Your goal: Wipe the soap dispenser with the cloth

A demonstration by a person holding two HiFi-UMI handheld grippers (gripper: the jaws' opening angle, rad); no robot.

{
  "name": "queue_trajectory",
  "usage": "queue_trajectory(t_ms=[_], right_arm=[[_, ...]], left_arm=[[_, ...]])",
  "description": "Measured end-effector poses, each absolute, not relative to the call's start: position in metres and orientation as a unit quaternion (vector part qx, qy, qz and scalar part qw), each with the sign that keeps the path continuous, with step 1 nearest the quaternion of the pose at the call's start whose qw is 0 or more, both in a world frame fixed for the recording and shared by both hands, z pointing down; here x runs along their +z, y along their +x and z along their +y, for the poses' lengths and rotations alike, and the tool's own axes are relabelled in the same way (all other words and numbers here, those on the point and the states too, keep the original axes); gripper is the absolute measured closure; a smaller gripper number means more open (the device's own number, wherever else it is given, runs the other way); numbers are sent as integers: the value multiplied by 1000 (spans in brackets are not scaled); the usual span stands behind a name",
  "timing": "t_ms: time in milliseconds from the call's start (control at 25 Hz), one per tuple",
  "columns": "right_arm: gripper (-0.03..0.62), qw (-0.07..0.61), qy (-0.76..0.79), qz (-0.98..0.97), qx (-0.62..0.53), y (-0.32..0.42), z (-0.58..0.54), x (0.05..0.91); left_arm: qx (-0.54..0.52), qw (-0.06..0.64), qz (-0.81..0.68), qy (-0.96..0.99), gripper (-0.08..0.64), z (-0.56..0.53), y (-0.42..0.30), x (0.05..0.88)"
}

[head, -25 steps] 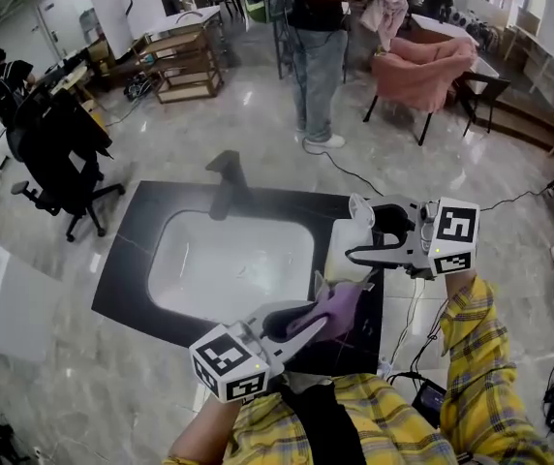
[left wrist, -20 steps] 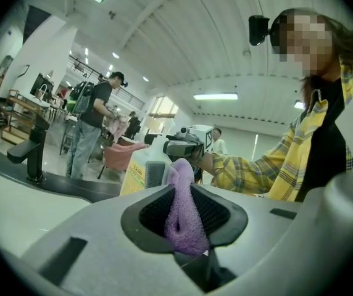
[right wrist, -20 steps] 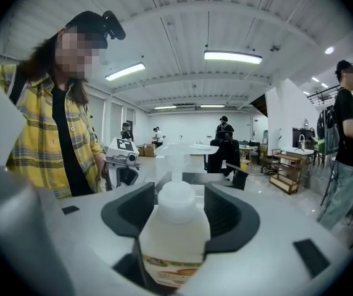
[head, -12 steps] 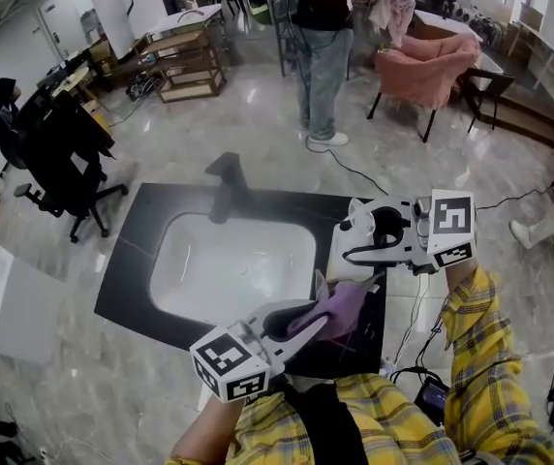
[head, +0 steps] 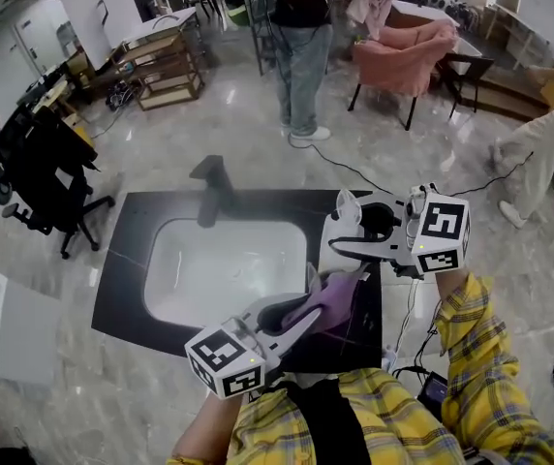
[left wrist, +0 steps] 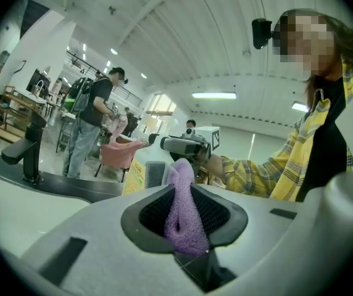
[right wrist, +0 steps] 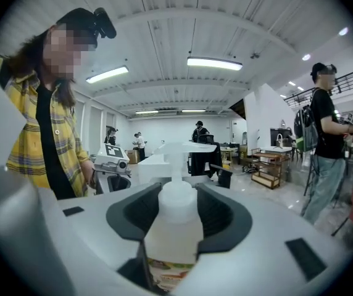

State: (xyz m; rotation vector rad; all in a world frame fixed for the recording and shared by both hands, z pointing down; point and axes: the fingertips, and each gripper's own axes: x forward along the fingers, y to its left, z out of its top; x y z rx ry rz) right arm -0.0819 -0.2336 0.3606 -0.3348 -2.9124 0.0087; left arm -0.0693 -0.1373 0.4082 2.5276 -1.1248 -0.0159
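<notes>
Purple cloth (left wrist: 182, 187) is sitting clenched in my left claw (left wrist: 186, 213) while my right claw (right wrist: 178, 197), just closing, is gripping the soap dispenser (right wrist: 171, 242), steadying it for wiping.

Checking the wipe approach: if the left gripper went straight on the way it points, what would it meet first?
Probably the soap dispenser, just beyond the cloth that the left gripper holds; depth is unclear.
</notes>
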Motion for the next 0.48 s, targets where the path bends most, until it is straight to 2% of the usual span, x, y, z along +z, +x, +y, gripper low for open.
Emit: queue_trajectory(t_ms=[480], right_arm=[[419,110,19,-993,36,-75,-250,359]], left_arm=[[-7,193,-392,899,494,-134,-69,407]])
